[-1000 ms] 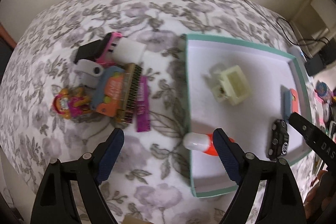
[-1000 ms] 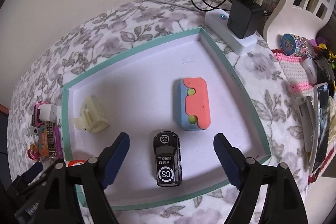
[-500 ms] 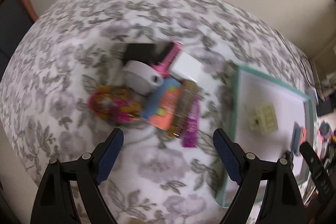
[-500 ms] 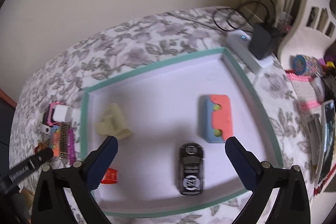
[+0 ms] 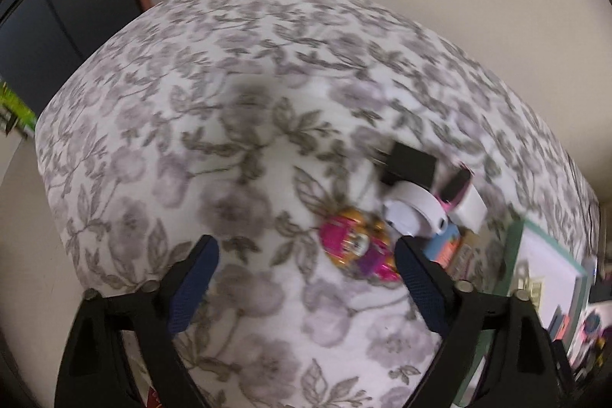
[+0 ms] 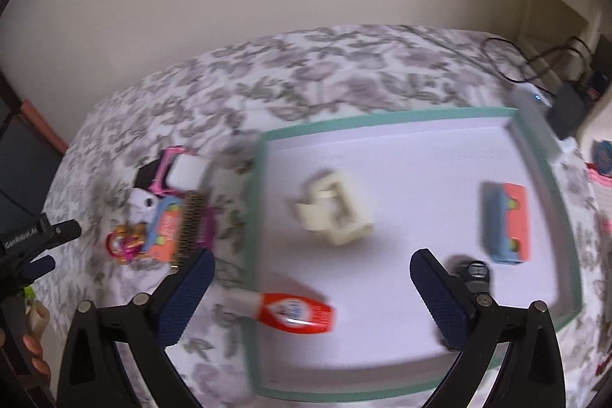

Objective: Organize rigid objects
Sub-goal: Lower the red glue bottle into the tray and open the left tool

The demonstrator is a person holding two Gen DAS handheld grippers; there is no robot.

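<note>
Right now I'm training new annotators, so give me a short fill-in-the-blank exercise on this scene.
1. The cream plastic block lies inside the white tray with the ____ rim.
2. The red glue bottle lies across the tray's ____ edge.
3. The right gripper holds ____.
4. The pile of small toys rests on the ____ cloth.

Missing: teal; left; nothing; floral

Lighting: soft, even indoor, moderately dim; no glare. Shadows: diffuse dark patch on floral cloth (image 5: 244, 148) at 12 o'clock of left-wrist view centre. Blur: heavy motion smear both views, worst on toy pile (image 5: 413, 217) and tray (image 6: 535, 148) contents. Distortion: strong fisheye bowing, black vignette at corners.
</note>
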